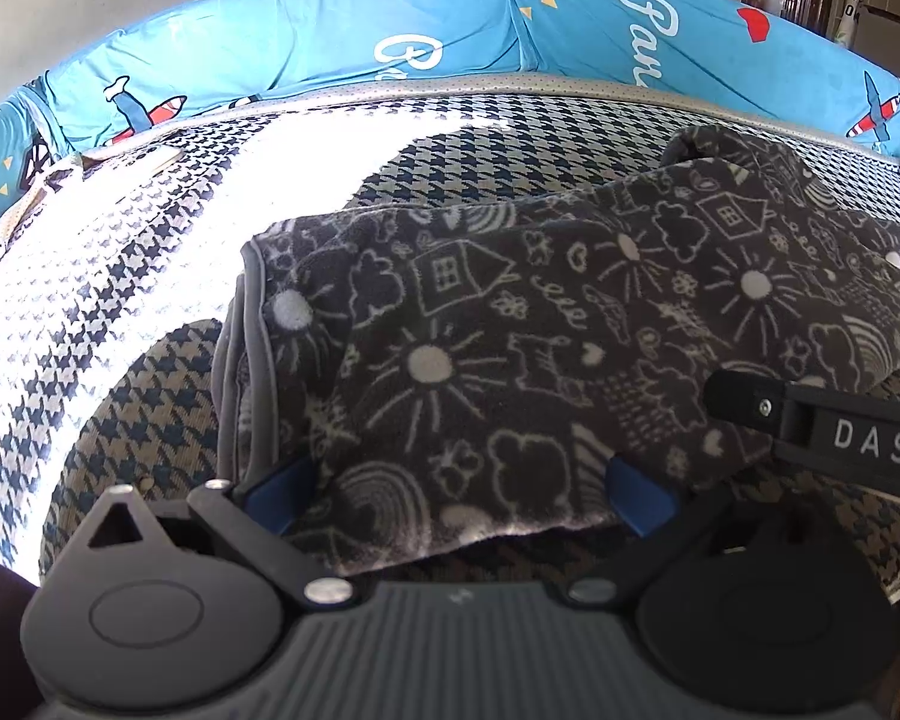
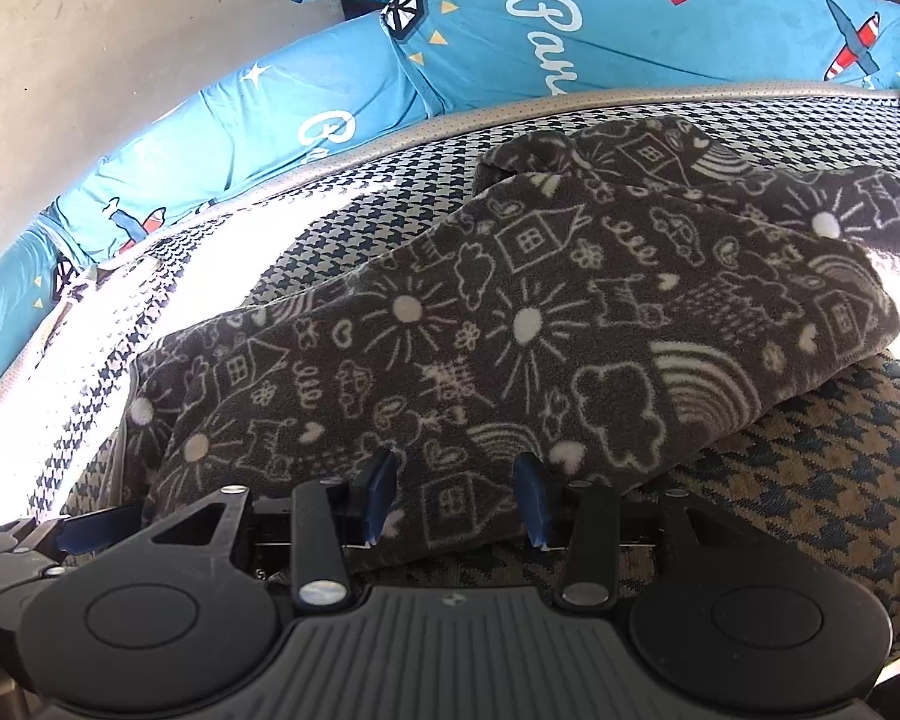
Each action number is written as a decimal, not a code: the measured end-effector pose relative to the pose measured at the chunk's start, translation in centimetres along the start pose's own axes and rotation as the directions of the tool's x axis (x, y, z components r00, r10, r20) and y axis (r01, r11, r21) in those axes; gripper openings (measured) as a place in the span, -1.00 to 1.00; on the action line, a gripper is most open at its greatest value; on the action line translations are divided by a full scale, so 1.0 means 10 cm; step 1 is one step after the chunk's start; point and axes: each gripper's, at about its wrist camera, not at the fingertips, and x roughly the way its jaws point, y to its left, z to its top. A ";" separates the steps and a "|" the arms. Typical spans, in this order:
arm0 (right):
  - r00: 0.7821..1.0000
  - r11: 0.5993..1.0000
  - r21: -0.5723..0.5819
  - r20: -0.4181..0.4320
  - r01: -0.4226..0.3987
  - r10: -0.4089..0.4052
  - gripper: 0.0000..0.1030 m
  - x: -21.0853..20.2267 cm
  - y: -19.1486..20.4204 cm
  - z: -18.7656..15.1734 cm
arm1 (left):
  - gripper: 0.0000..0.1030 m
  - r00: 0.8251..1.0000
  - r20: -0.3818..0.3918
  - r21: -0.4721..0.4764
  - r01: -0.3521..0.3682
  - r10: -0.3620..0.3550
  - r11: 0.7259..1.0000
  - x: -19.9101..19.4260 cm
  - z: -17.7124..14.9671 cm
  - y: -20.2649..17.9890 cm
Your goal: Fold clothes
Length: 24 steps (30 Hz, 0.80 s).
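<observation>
A dark grey fleece garment point(image 1: 510, 312) with white doodles of suns, houses and rainbows lies folded on a houndstooth cushion point(image 1: 150, 396). My left gripper point(image 1: 459, 492) stands wide open at the garment's near edge, and the cloth's hem droops between its blue pads point(image 1: 282, 492) without being pinched. In the right wrist view the same garment point(image 2: 510, 330) stretches across the middle. My right gripper point(image 2: 456, 495) is partly open, with the near fold lying flat between its blue pads point(image 2: 381, 489). The right gripper's black body point(image 1: 822, 426) shows at the left view's right edge.
A blue printed bolster point(image 1: 330, 42) with planes and white lettering runs along the cushion's far edge, also seen as a blue bolster point(image 2: 510, 48). Bright sunlight washes out the cushion's left part point(image 1: 90, 276). A bare wall point(image 2: 90, 30) rises behind.
</observation>
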 end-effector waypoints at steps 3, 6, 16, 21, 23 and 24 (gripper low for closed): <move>1.000 1.000 -0.004 0.003 -0.007 0.007 -0.16 -0.03 0.01 0.00 | 1.00 1.000 0.004 -0.004 0.001 -0.001 1.000 -0.03 -0.02 0.00; 1.000 1.000 -0.007 -0.003 -0.008 0.008 -0.14 -0.05 0.03 -0.01 | 1.00 1.000 0.012 -0.010 0.007 -0.007 1.000 -0.05 -0.05 0.02; 0.999 1.000 -0.017 -0.027 0.022 -0.023 -0.07 -0.10 0.05 -0.02 | 1.00 1.000 0.021 0.005 -0.015 0.015 1.000 -0.09 -0.10 -0.02; 0.998 0.999 -0.008 -0.043 0.036 -0.037 -0.07 -0.11 0.05 0.00 | 1.00 0.999 0.017 0.019 -0.035 0.034 0.999 -0.10 -0.10 -0.04; 0.998 0.999 -0.012 -0.046 0.043 -0.044 -0.07 -0.12 0.06 0.01 | 1.00 0.999 0.014 0.023 -0.041 0.041 0.999 -0.10 -0.10 -0.06; 0.998 0.999 -0.014 -0.048 0.047 -0.047 -0.06 -0.12 0.06 0.01 | 1.00 0.999 0.012 0.023 -0.044 0.044 0.999 -0.10 -0.10 -0.06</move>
